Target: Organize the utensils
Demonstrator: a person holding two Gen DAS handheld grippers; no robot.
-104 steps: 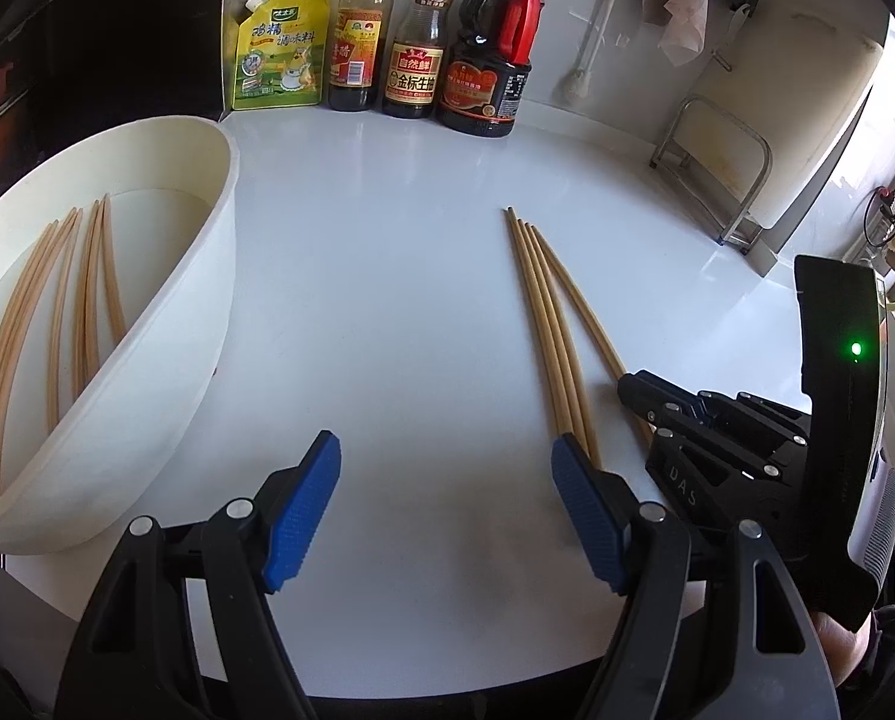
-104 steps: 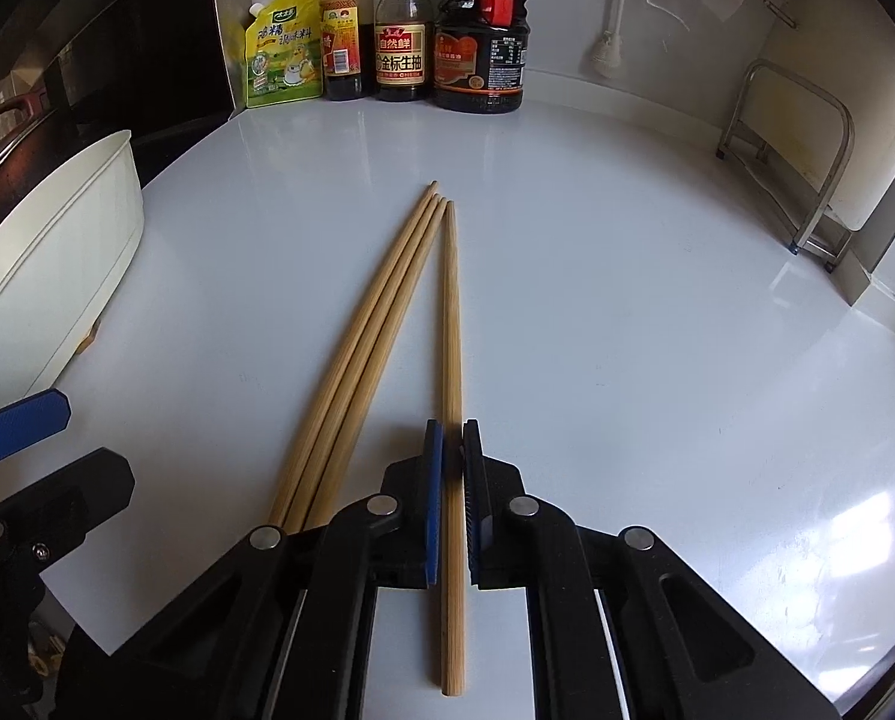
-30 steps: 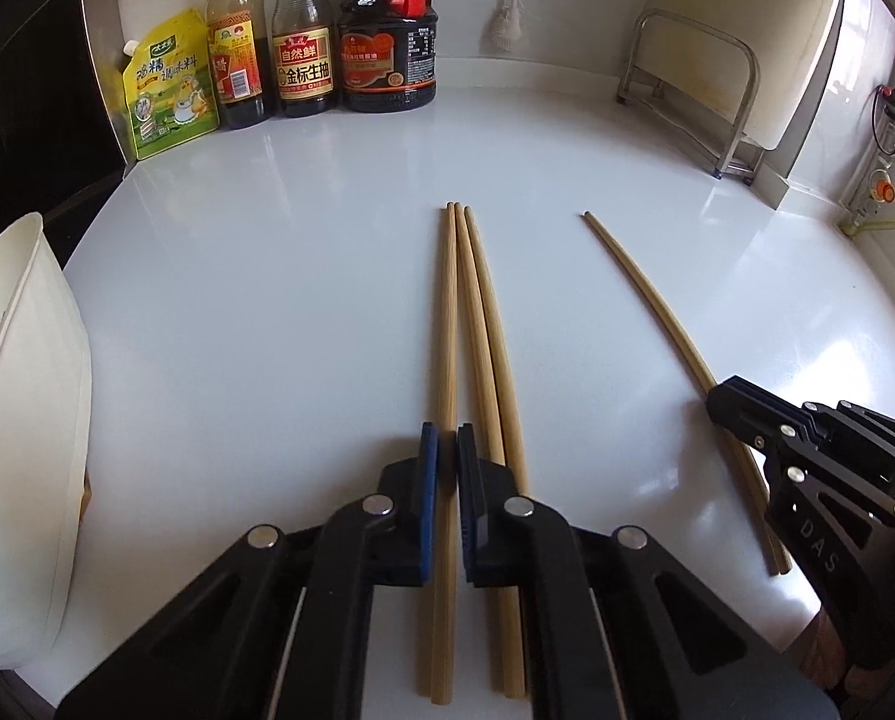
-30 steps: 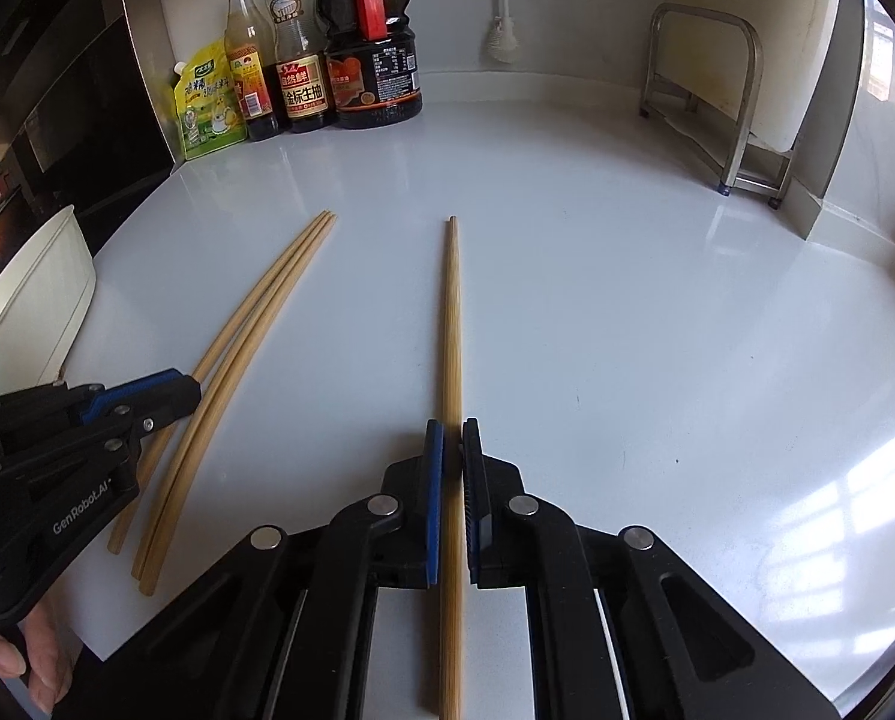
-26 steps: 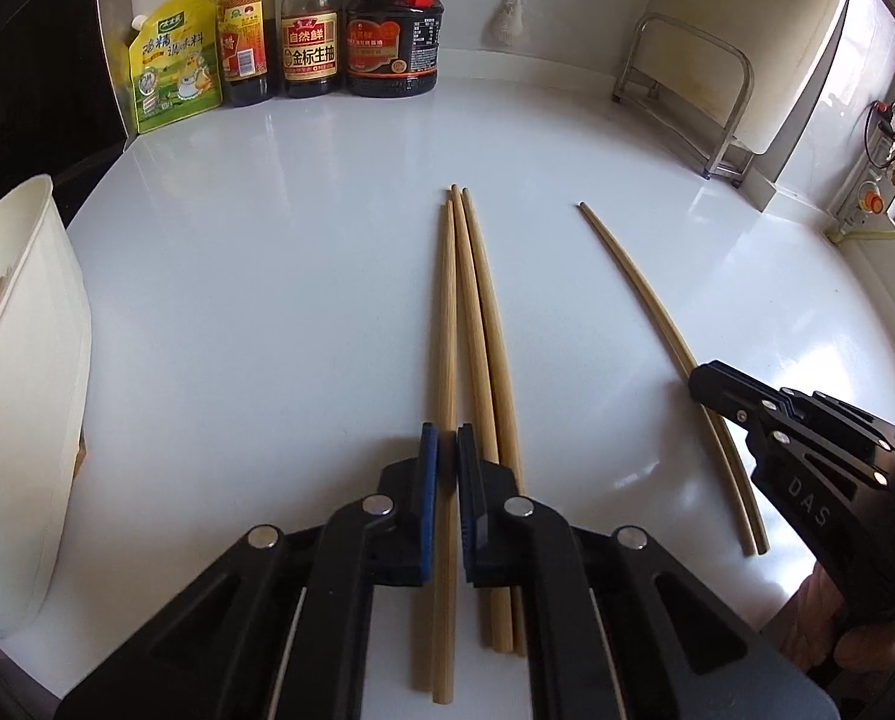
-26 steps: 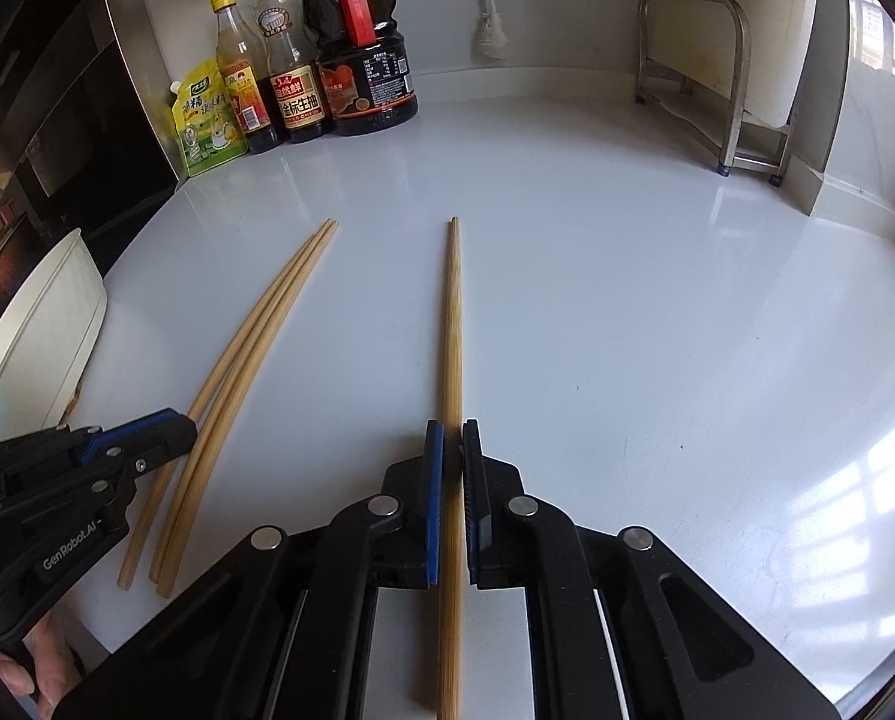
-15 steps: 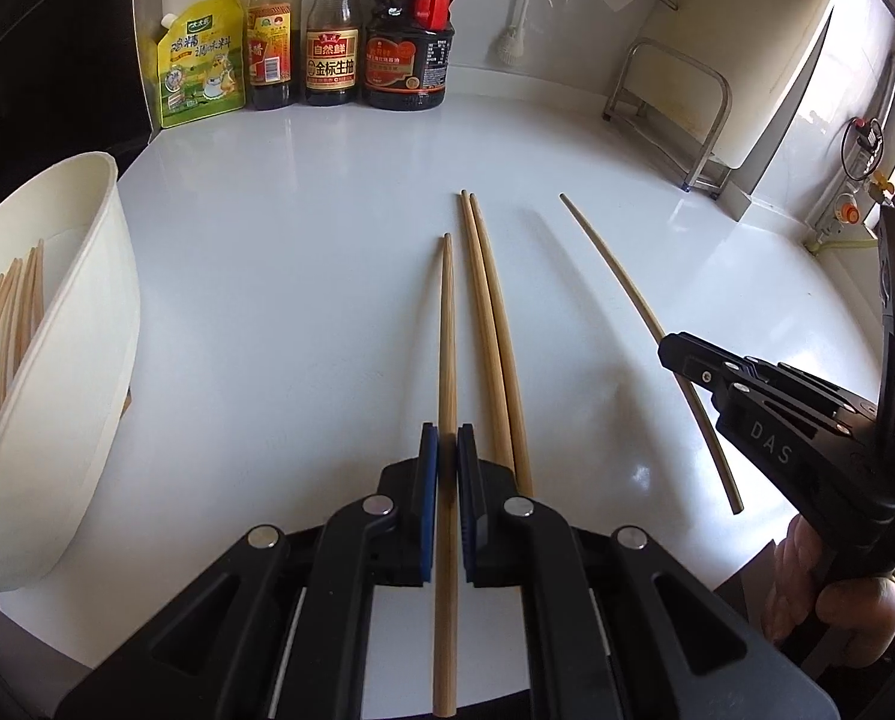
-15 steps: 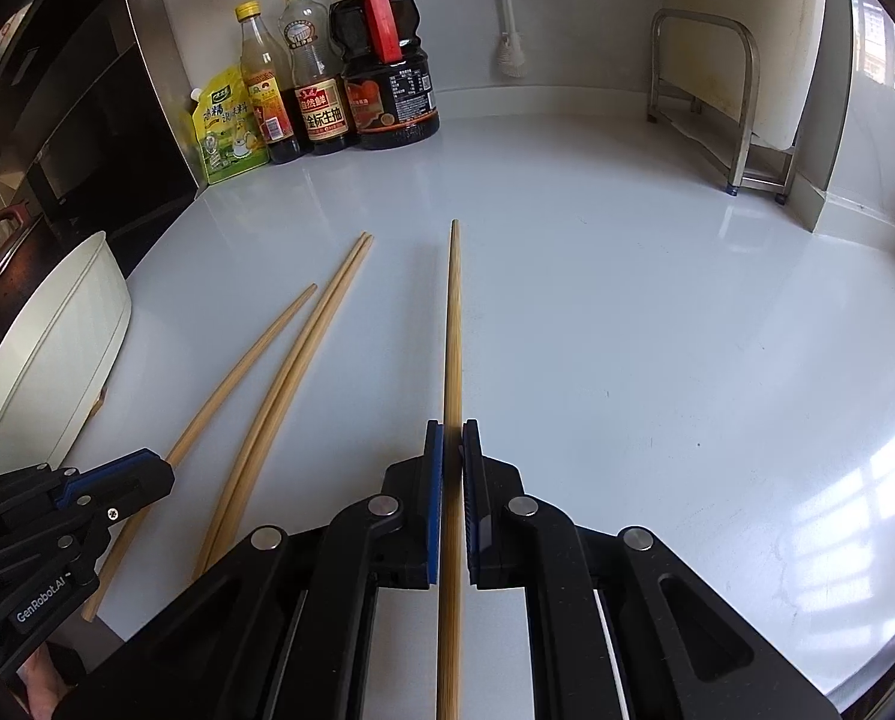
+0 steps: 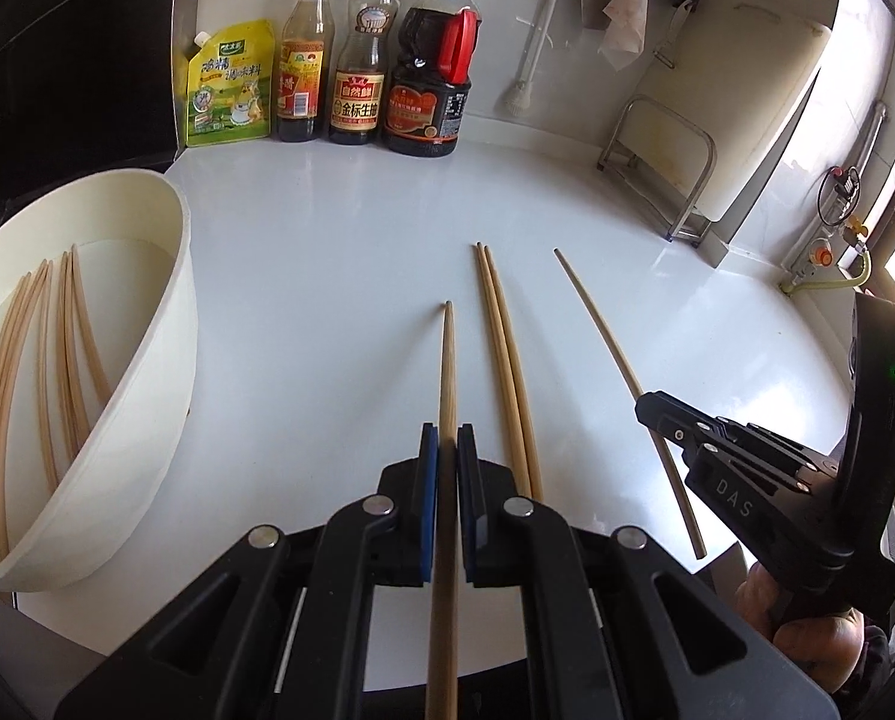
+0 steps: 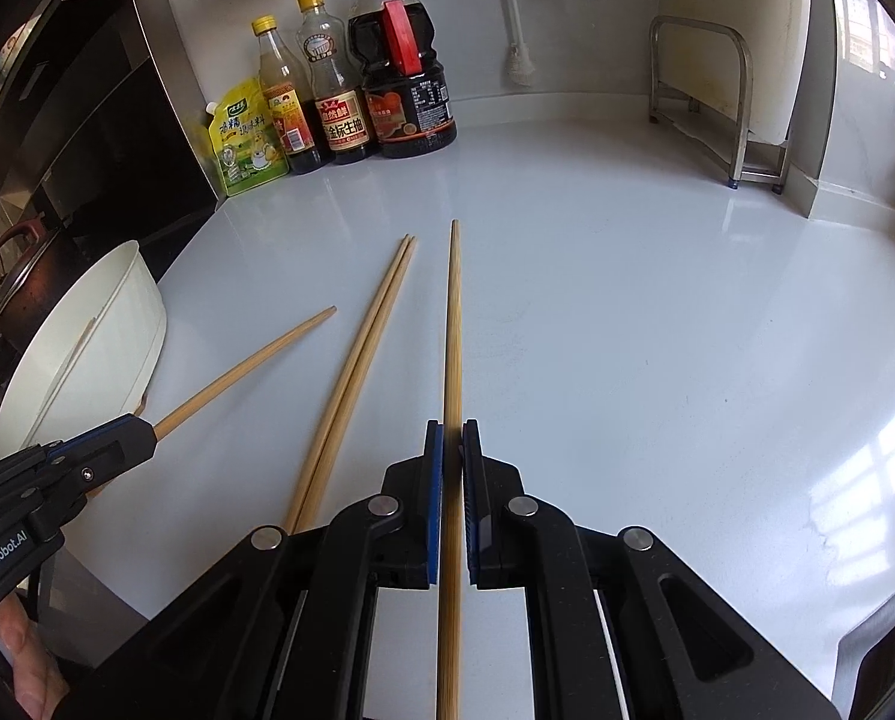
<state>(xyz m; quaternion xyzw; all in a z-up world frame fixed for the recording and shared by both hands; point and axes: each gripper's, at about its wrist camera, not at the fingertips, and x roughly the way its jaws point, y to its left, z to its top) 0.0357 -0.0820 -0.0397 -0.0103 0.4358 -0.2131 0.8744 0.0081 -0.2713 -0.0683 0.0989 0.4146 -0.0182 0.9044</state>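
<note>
Now both chopsticks off tabletop point(image 9: 339, 276): your left gripper point(image 9: 447, 450) jaws pinch one chopstick point(image 9: 447, 372), lifted out of group; right gripper point(image 10: 452, 450) jaws pinch another point(image 10: 452, 330). Pair point(image 9: 501, 360) left lying mid-tabletop. Next, likely carry both to white bowl point(image 9: 165, 324) at left edge, where others already lie.

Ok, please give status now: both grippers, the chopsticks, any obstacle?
Left gripper shut on one chopstick. Right gripper shut on another chopstick. Two loose chopsticks on counter. White bowl at left, path clear.
</note>
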